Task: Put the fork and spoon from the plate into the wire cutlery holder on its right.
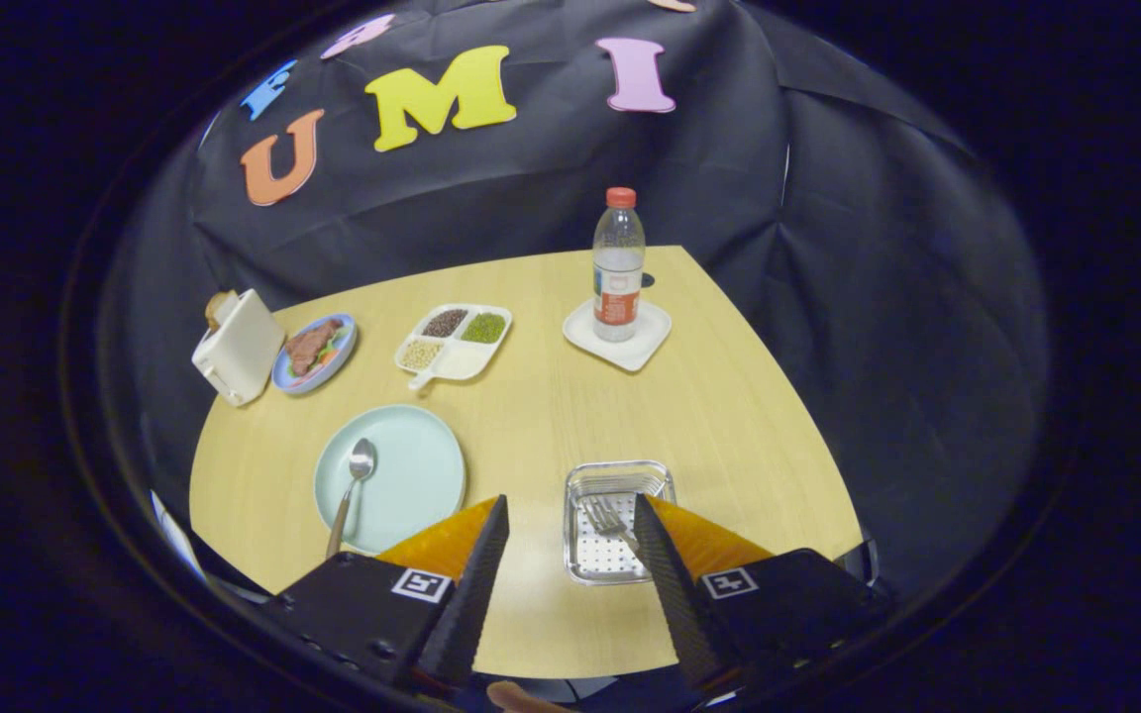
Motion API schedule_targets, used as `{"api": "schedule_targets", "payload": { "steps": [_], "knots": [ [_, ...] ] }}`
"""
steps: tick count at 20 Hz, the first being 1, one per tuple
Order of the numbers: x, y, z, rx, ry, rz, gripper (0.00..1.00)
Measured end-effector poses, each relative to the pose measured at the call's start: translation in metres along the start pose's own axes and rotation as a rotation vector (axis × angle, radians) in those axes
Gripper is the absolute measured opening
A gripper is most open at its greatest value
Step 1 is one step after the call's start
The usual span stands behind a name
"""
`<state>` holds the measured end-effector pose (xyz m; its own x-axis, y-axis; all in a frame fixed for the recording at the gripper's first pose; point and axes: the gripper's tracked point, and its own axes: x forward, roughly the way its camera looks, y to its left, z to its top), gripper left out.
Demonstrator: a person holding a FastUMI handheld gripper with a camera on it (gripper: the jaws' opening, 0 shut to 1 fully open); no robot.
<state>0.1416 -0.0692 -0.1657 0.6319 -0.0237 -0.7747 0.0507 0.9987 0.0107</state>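
On pale plate [402,475], shiny spoon [354,482]; fingers [476,584] apart

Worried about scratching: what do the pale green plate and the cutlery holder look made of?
The plate looks like glazed ceramic or melamine: smooth, even, softly shiny. The cutlery holder looks like bright perforated metal, probably steel. The gripper is open, holding nothing.

The table [531,416] looks like pale, smooth matt wood grain, the spoon [355,480] and fork [610,520] are shiny metal, the perforated cutlery holder [620,482] is bright polished metal, the bottle [618,265] is clear glossy plastic, and the wall [878,297] is matt black cloth.
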Motion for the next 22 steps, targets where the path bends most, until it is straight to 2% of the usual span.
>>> {"api": "schedule_targets", "payload": {
  "steps": [3,5,6,7,13,22],
  "knots": [
    [-0.003,0.018,0.004,-0.014,-0.042,0.018,0.82],
    [-0.004,0.035,0.003,-0.027,-0.048,0.035,0.90],
    [-0.004,0.043,0.002,-0.038,-0.047,0.042,0.96],
    [-0.003,0.050,0.000,-0.046,-0.045,0.044,0.98],
    [0.010,0.108,-0.015,-0.095,-0.010,0.083,0.97],
    [0.058,0.190,-0.047,-0.148,0.103,0.150,0.97]
  ]
}}
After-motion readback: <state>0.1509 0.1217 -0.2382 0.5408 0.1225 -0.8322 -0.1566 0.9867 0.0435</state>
